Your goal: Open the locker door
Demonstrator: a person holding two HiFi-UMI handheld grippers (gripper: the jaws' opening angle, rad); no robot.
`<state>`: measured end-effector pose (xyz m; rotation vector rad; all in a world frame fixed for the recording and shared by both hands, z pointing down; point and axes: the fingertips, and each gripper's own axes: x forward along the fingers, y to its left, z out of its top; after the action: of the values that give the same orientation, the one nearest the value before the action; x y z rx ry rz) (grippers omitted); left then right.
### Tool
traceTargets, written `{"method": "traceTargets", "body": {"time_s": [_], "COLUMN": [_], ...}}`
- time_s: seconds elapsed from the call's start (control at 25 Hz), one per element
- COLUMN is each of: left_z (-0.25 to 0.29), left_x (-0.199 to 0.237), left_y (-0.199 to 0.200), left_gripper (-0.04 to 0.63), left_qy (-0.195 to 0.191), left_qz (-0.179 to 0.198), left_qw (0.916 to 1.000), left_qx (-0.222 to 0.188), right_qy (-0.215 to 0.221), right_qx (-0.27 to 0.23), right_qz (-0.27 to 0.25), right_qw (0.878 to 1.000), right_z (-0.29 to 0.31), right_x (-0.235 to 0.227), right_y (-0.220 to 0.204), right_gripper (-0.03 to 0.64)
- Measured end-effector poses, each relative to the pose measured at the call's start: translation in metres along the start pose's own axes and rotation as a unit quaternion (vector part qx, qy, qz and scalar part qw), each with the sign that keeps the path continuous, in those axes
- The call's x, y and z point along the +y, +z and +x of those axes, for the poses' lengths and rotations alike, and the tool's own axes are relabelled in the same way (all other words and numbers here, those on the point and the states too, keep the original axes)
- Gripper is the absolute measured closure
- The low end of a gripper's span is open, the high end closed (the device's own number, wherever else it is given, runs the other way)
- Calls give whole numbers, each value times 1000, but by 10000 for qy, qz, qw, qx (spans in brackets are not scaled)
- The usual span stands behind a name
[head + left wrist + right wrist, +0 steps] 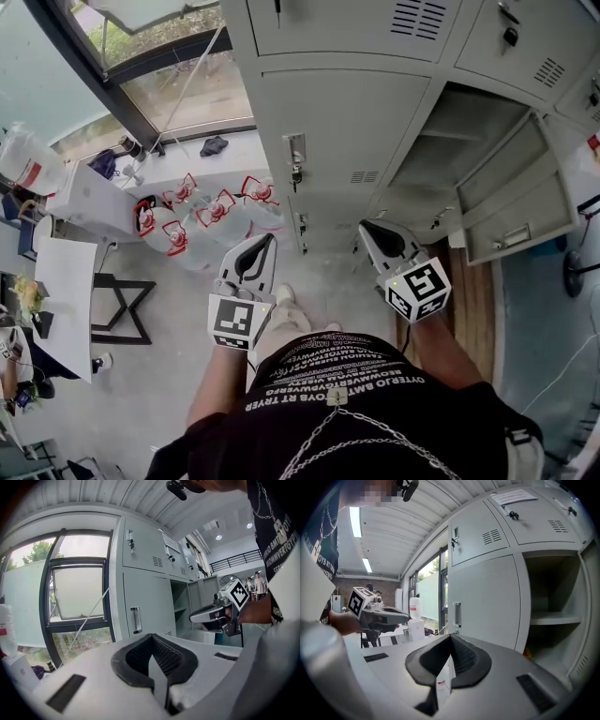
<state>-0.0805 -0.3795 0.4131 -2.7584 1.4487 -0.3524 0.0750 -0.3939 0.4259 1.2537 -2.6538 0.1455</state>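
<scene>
We are holding left claw (pixel 265 242) and right claw (pixel 367 230) pressed together, empty, risking slipping off the grey metal locker door (pixel 347 127) ahead.

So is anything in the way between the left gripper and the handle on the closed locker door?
Nothing visible. Only open space lies between the left gripper and the handle; the water jugs sit off to the side.

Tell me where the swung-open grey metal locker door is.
Head view, right side: the grey metal locker door hangs open just right of its shelved compartment, ahead of the right gripper.
</scene>
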Motion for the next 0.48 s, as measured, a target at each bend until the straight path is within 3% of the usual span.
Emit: {"method": "traceTargets", "body": {"time_s": [0.48], "left_z": [15], "left_x": [65], "left_y": [-4], "left_gripper": [597], "left_qy": [36], "left_qz": [-47], "left_qw": [10000], "left_qx": [17], "right_qy": [147], "right_qx": [-45], "right_qz": [-105], "right_qw": [9998], "right_z": [76], "right_x": [8], "right_y": [26], "right_gripper": [620]}}
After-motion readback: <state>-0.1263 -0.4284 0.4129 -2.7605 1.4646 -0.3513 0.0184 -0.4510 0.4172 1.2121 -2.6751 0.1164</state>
